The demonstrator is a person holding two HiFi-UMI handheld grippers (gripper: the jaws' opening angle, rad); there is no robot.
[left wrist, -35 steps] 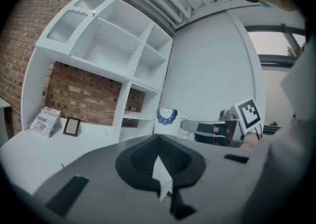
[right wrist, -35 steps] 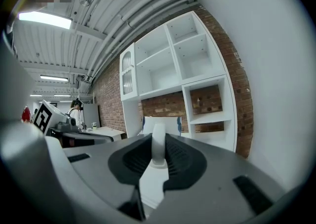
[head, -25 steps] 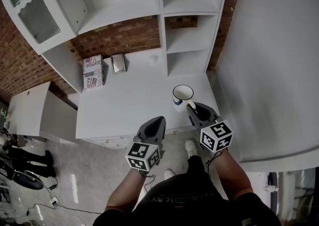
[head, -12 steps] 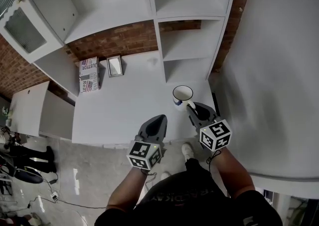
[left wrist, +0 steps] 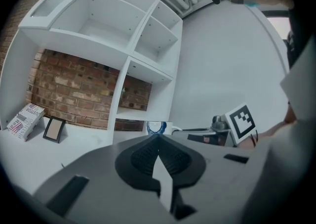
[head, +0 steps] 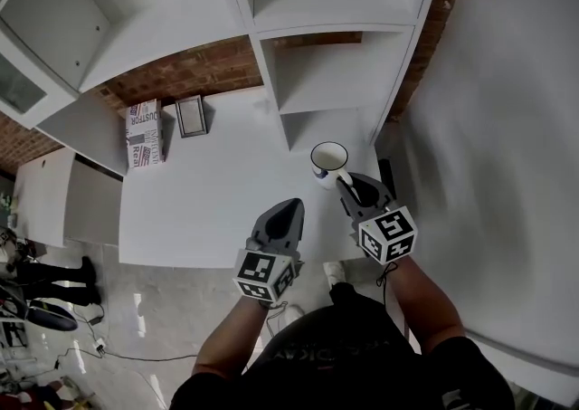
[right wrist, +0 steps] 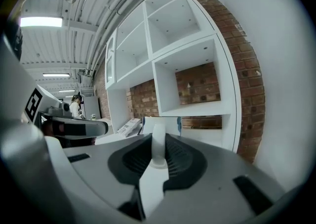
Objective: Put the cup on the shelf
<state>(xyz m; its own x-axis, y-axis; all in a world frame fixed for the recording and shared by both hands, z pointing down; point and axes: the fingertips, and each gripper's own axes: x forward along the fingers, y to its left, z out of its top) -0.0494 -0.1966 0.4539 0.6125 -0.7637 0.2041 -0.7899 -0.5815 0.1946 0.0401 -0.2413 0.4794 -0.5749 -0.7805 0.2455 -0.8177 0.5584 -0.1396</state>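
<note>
A white cup (head: 329,160) with a blue pattern hangs over the right end of the white counter (head: 208,191), just before the shelf unit's lowest right compartment (head: 330,123). My right gripper (head: 348,185) is shut on the cup's handle. In the right gripper view the white handle (right wrist: 158,141) stands upright between the pads of that gripper (right wrist: 158,136), with the cup's body (right wrist: 168,124) beyond. My left gripper (head: 291,209) is shut and empty, left of the cup and a little nearer me. From the left gripper (left wrist: 158,137) I see the cup (left wrist: 157,127) ahead.
The white shelf unit (head: 298,1) has several open compartments against a brick wall. A printed box (head: 143,133) and a small picture frame (head: 191,115) lie at the counter's back left. A broad white panel (head: 488,173) stands close on the right. Cables lie on the floor (head: 54,327).
The cup in my right gripper has moved forward towards the shelf unit. The left gripper has come along beside it. Both grips are unchanged.
</note>
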